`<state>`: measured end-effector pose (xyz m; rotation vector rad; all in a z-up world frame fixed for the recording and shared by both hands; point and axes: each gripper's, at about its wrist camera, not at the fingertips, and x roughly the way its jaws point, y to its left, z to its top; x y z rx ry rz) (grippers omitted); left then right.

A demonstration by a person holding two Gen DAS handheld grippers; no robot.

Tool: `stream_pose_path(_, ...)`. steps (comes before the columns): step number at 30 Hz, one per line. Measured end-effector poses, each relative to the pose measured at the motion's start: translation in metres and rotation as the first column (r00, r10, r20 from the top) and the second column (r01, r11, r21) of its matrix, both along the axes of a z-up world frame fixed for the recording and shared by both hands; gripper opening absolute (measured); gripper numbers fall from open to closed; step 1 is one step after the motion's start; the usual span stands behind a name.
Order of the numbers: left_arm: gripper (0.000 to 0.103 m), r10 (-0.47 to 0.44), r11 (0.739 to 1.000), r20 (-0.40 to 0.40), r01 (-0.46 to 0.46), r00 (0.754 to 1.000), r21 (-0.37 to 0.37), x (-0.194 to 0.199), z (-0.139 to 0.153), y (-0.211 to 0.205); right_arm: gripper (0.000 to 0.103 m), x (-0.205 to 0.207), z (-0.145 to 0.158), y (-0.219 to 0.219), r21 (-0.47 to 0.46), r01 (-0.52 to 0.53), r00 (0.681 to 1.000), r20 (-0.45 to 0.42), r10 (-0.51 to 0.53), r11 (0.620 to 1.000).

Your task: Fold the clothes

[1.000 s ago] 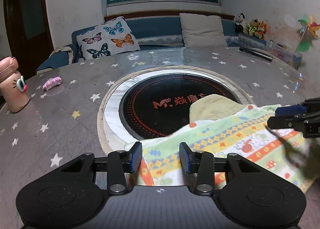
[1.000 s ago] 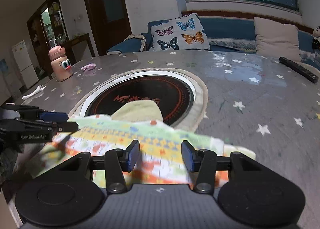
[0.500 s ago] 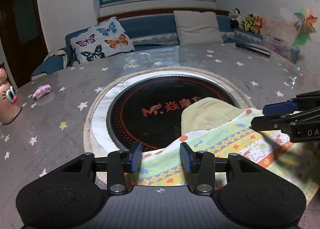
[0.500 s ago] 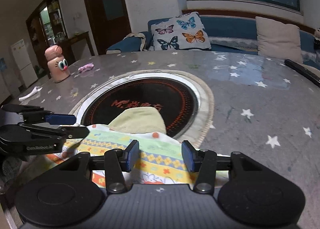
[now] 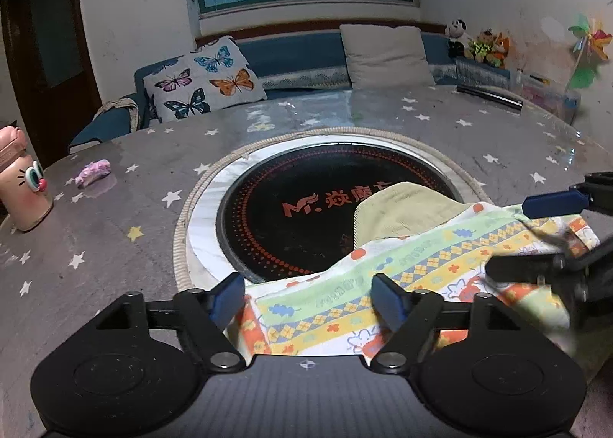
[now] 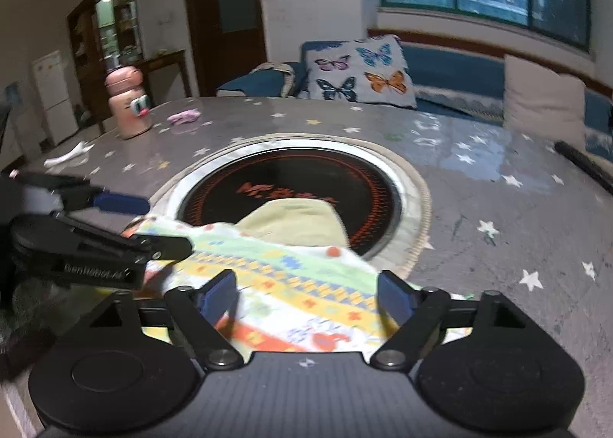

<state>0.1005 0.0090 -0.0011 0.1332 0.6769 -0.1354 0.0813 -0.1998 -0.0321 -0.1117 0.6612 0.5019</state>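
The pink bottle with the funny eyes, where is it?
The pink bottle stands at the table's far left edge in the left wrist view, beside a small purple thing.

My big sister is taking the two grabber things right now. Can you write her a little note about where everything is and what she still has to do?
Left gripper: open, holding nothing, over the near left end of the patterned garment.
Right gripper: open, holding nothing, over the garment's right end.
The garment lies on the star-print table at the near edge, partly over the round black cooktop. Its plain yellow-green part sticks out onto the cooktop.
Done: laid out, looks roughly flat.
Left: grip both ends, fold it over, tidy the stack.
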Motion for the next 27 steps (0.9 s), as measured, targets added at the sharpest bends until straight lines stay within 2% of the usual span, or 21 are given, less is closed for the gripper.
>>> stream_pose_path(5,0.103,0.033,0.999,0.020,-0.033,0.999,-0.028,-0.013,0.006,0.012,0.092,-0.019,-0.004,0.015,-0.063,-0.042,0.998,0.038,0.044,0.997)
stream_pose_path(7,0.103,0.053,0.998,0.033,-0.052,0.998,-0.046,-0.019,0.009,0.019,0.095,-0.026,-0.006,0.019,-0.074,-0.049,0.998,0.044,0.052,0.996)
stream_pose_path(9,0.103,0.076,0.996,0.042,-0.074,0.996,-0.056,-0.023,0.011,0.025,0.103,-0.032,-0.009,0.023,-0.086,-0.055,0.997,0.052,0.059,0.995)
stream_pose_path(19,0.103,0.160,0.984,0.038,-0.156,0.986,-0.089,-0.043,0.013,0.050,0.103,-0.062,-0.014,0.031,-0.111,-0.091,0.993,0.061,0.098,0.990)
stream_pose_path(27,0.103,0.231,0.967,0.014,-0.228,0.973,-0.112,-0.054,0.009,0.068,0.103,-0.072,-0.001,0.047,-0.122,-0.123,0.982,0.130,0.139,0.985)
